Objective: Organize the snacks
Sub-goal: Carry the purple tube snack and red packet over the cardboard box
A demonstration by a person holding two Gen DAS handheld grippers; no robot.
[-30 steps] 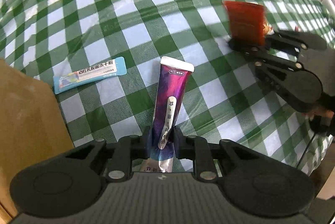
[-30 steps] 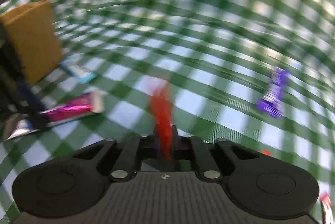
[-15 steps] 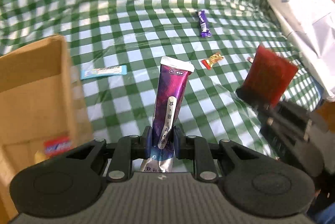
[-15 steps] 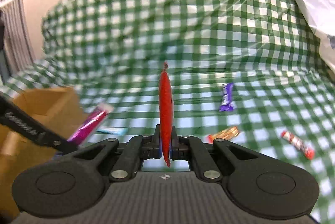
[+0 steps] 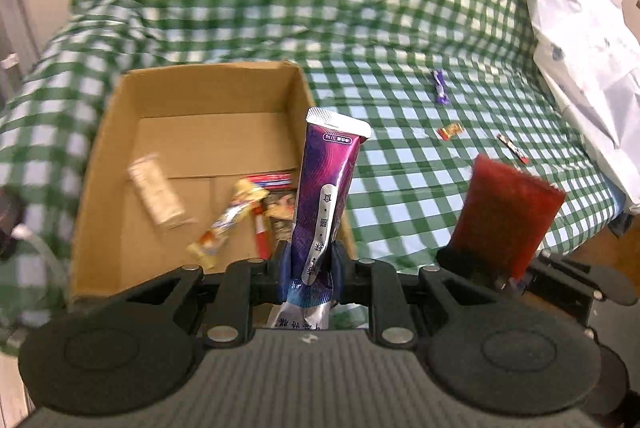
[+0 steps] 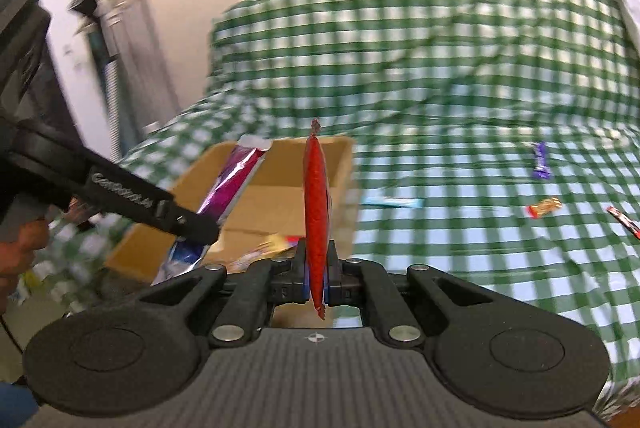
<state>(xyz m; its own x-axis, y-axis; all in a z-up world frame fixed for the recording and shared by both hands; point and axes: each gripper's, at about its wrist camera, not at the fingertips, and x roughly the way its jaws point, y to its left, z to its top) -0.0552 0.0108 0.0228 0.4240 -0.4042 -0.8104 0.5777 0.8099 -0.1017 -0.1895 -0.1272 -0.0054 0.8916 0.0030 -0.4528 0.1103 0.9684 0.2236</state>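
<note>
My left gripper (image 5: 311, 268) is shut on a purple snack pouch (image 5: 326, 188) and holds it upright above the near right edge of an open cardboard box (image 5: 208, 96). Several snacks lie in the box. My right gripper (image 6: 316, 272) is shut on a red snack packet (image 6: 316, 196), seen edge-on; the packet also shows in the left wrist view (image 5: 508, 216), right of the box. From the right wrist view the box (image 6: 264, 196) lies ahead to the left, with the left gripper's purple pouch (image 6: 234, 184) over it.
Loose snacks lie on the green checked cloth (image 5: 400, 156): a purple bar (image 5: 440, 92), an orange candy (image 5: 450, 130), a red-white stick (image 5: 512, 148), and a blue packet (image 6: 394, 203) right of the box. A white bag (image 5: 580, 40) sits at the far right.
Both grippers have lifted their snacks off the cloth and swung left towards the box, which now sits open in front of the left gripper. Both grips stayed shut.
</note>
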